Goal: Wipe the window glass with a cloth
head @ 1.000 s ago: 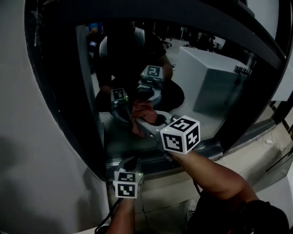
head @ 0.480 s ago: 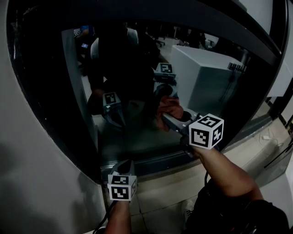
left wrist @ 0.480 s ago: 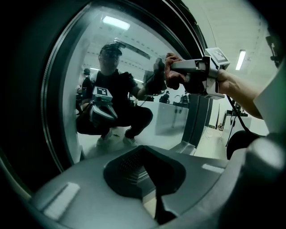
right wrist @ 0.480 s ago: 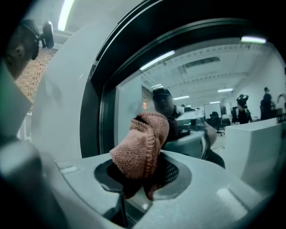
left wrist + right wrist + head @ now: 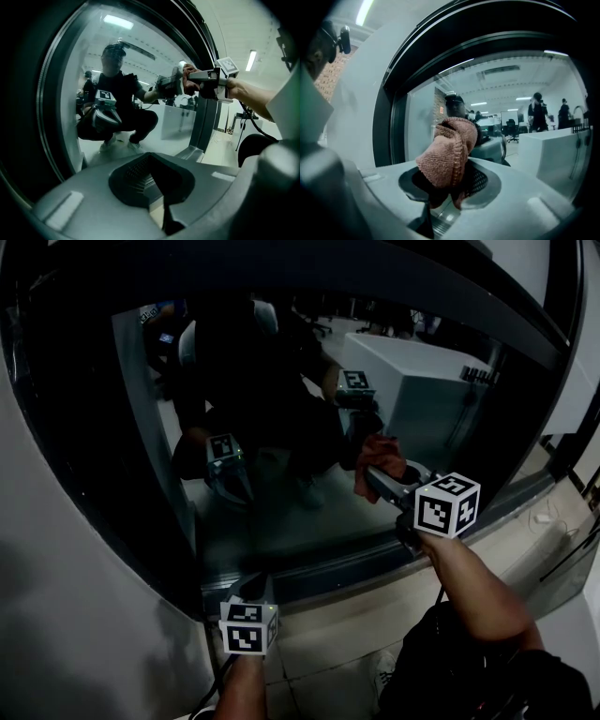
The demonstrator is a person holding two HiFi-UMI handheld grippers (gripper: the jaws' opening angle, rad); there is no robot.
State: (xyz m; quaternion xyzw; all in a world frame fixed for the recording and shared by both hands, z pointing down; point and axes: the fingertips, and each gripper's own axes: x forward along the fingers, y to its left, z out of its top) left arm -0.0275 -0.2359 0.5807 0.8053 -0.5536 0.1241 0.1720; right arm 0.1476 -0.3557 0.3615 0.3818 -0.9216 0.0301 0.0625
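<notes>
1. Rightward travel: against the earlier head views, the right gripper [image 5: 382,474] has carried the cloth [image 5: 375,457] from the lower middle of the window glass [image 5: 281,512] towards its lower right edge. The left gripper [image 5: 259,583] has kept its place below the pane.
2. Nearest the camera, the left gripper sits low, just in front of the lower frame [image 5: 328,573] under the glass. In the left gripper view its jaws [image 5: 158,187] stand together with nothing between them, and they take no part in the wiping.
3. Further out, the right gripper [image 5: 440,190] has its jaws clamped on the lower end of the pink cloth [image 5: 449,154], and the bunched free end projects forward towards the glass [image 5: 497,93].
4. At the pane, the left gripper view shows the cloth [image 5: 189,78] meeting its own reflection on the glass [image 5: 131,61], so it appears to be pressed against the surface, low on the right side.
5. Progress, as a judgement: wiping is under way along the lower band of the glass. No streaks, dirt or damp marks show, so the share already cleaned cannot be read; the upper pane probably remains.
6. Limits of view: the scene is dim. The top of the glass is cut off by the dark frame. The crouching person's reflection [image 5: 253,399] overlays the pane. Whether the white cabinet [image 5: 422,395] lies beyond the glass or is mirrored in it cannot be told.
</notes>
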